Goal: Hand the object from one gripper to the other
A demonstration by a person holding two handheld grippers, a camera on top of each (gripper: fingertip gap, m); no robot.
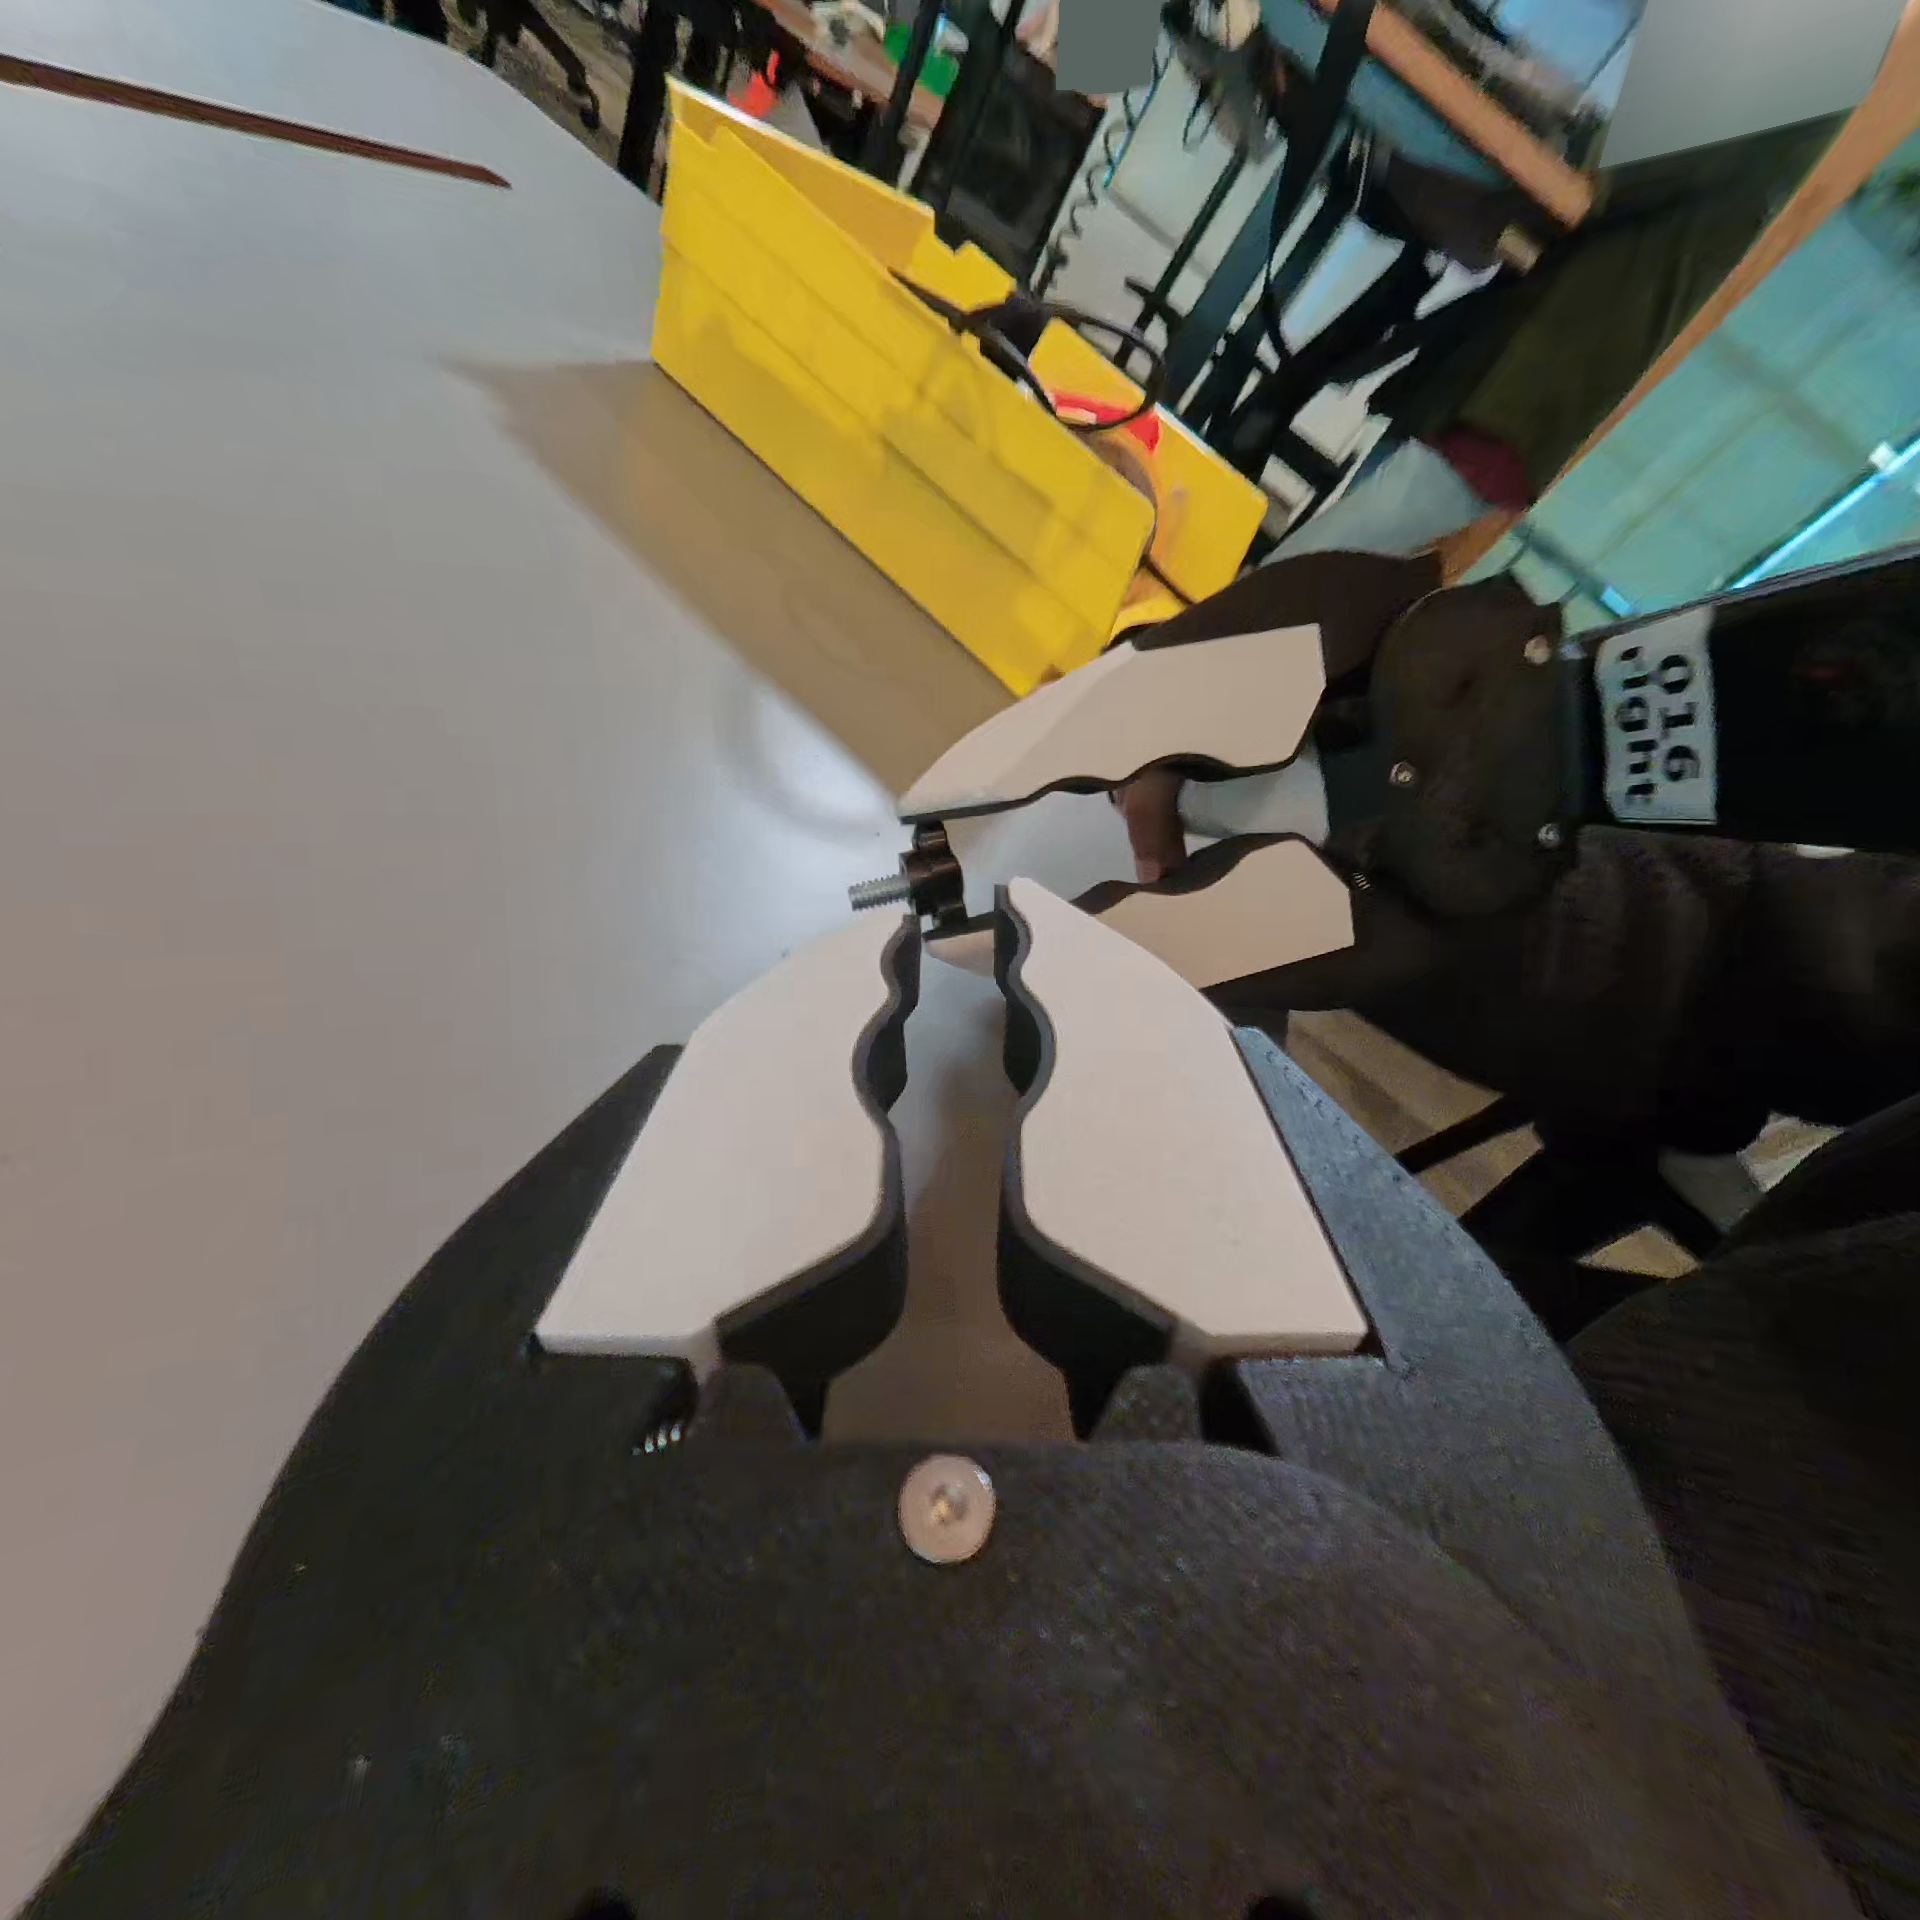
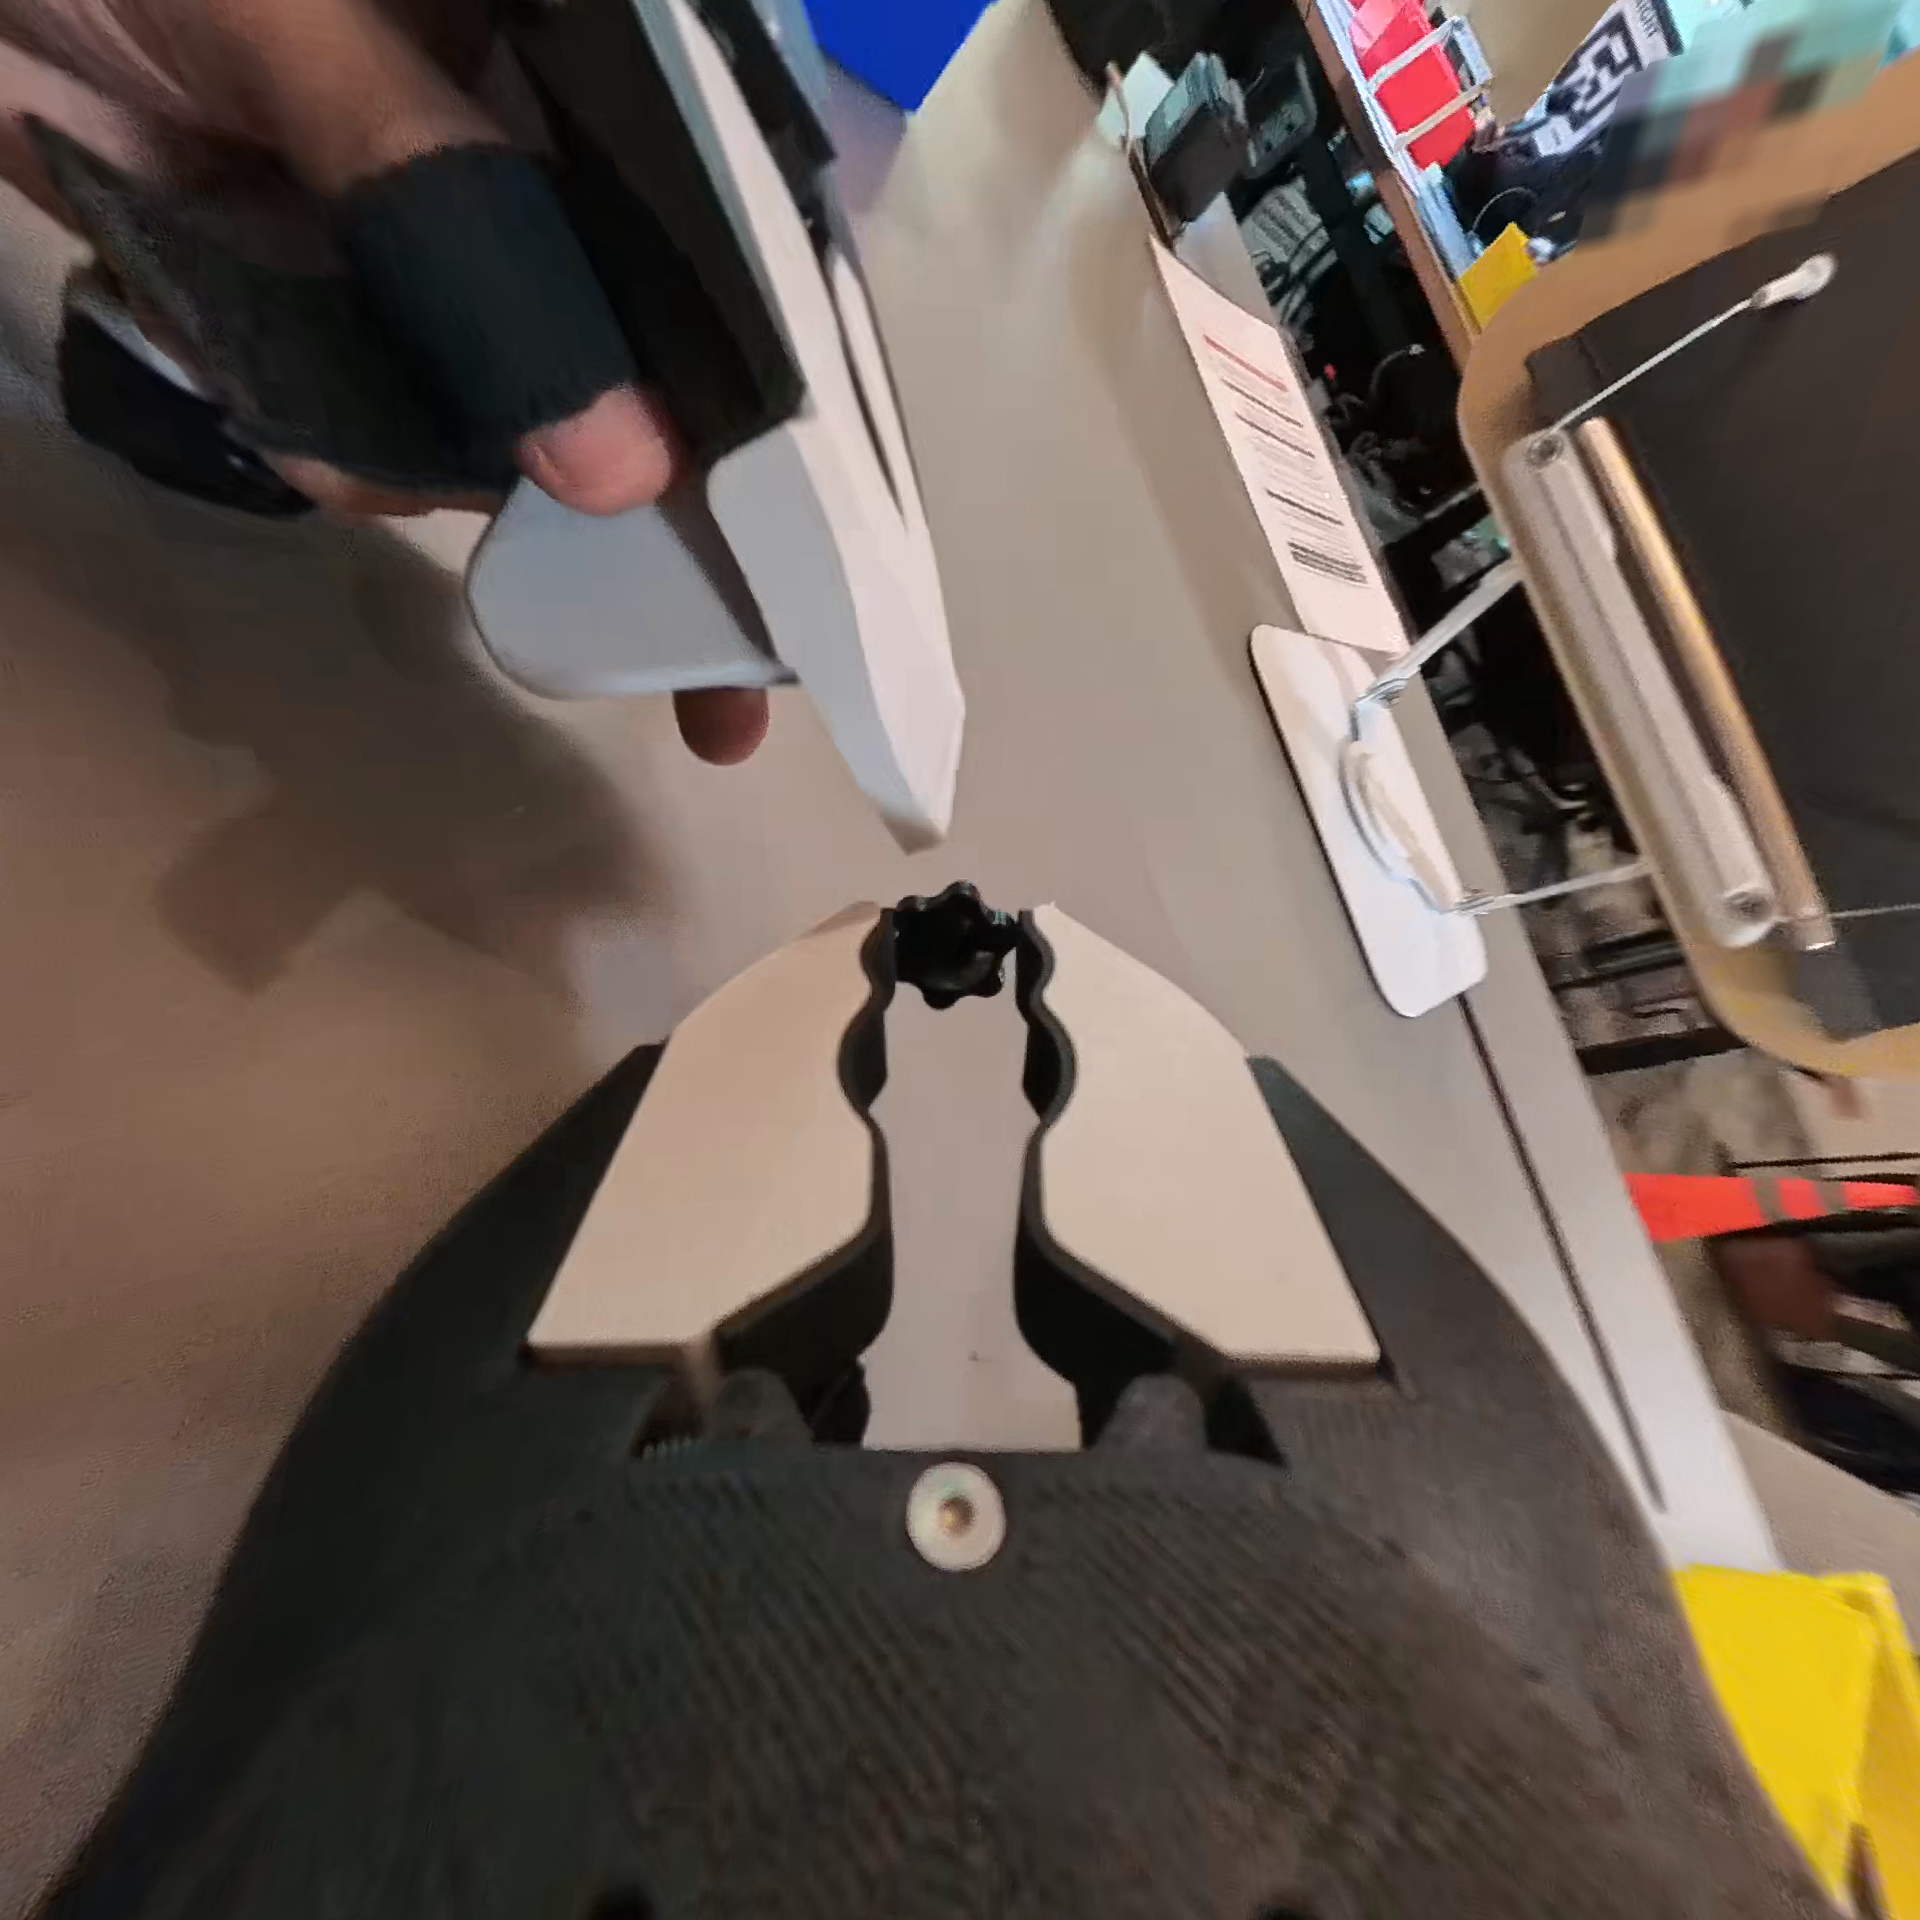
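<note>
We see the small black lobed knob with a threaded silver stud (image 2: 954, 943) pinched between the tips of the right tool (image 2: 954, 914), whose two white fingers with black wavy inner edges close on the knob's head. From the left wrist view the same knob (image 1: 930, 883) sits at the centre, its stud pointing toward 9 o'clock, with the right tool (image 1: 940, 873) reaching in from 3 o'clock.

The left tool (image 1: 956, 925) has its fingers parted with a clear gap between them, gripping nothing; its tips lie just beside the knob, the left fingertip close under it, though we cannot tell whether they touch. In the right wrist view the left tool (image 2: 914, 821) comes down from 11 o'clock, its tip just above the knob and apart from it, held by a hand in a black fingerless glove (image 2: 457, 343).

Both tools hang above the pale grey bench (image 1: 312, 623). A yellow plastic bin (image 1: 883, 416) stands on the bench at 12 o'clock in the left wrist view. In the right wrist view, a white rounded pad (image 2: 1320, 727) lies at 2 o'clock near the bench edge.
</note>
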